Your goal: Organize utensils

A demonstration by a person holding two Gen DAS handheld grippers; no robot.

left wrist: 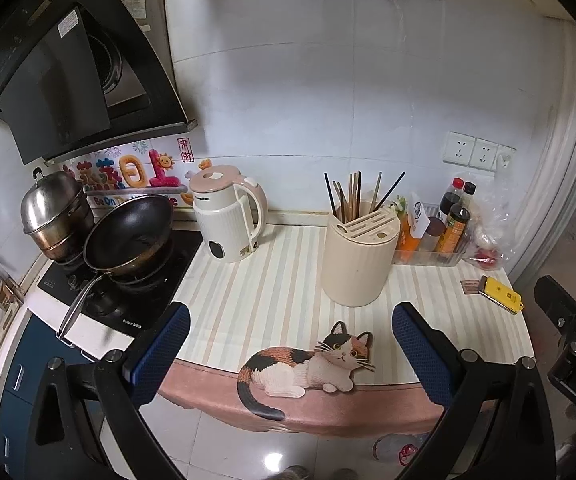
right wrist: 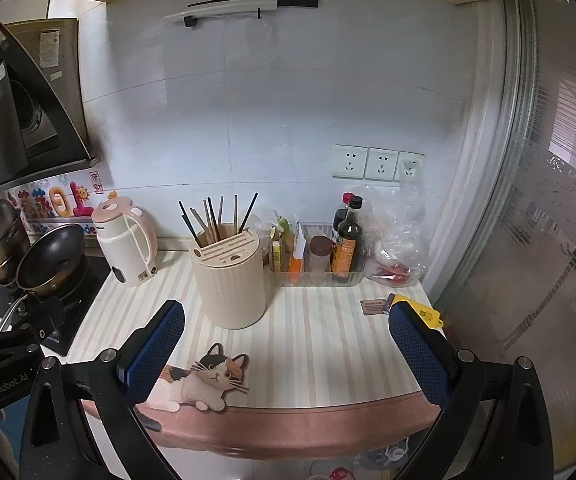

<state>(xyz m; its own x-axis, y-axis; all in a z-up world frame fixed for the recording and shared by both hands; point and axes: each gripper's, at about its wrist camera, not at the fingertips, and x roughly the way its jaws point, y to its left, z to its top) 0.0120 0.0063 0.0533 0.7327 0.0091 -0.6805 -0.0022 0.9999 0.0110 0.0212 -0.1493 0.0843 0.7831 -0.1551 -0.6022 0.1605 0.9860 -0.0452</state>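
A cream ribbed utensil holder (left wrist: 358, 260) (right wrist: 229, 284) stands on the striped counter mat (left wrist: 255, 296) (right wrist: 328, 344). Several chopsticks (left wrist: 354, 196) (right wrist: 215, 216) stick up out of its back half; its slotted top is bare. My left gripper (left wrist: 290, 340) hovers open in front of the counter edge, short of the holder, nothing between its blue pads. My right gripper (right wrist: 288, 344) is open too, at the counter's front, with the holder ahead and to its left. Each gripper's body shows at the edge of the other view.
A cream kettle (left wrist: 227, 216) (right wrist: 125, 240) stands left of the holder, beside a stove with a black pan (left wrist: 127, 236) and steel pot (left wrist: 57, 212). A clear tray of sauce bottles (left wrist: 444, 228) (right wrist: 328, 256), a plastic bag and a yellow tool (left wrist: 502, 294) (right wrist: 420, 310) lie right.
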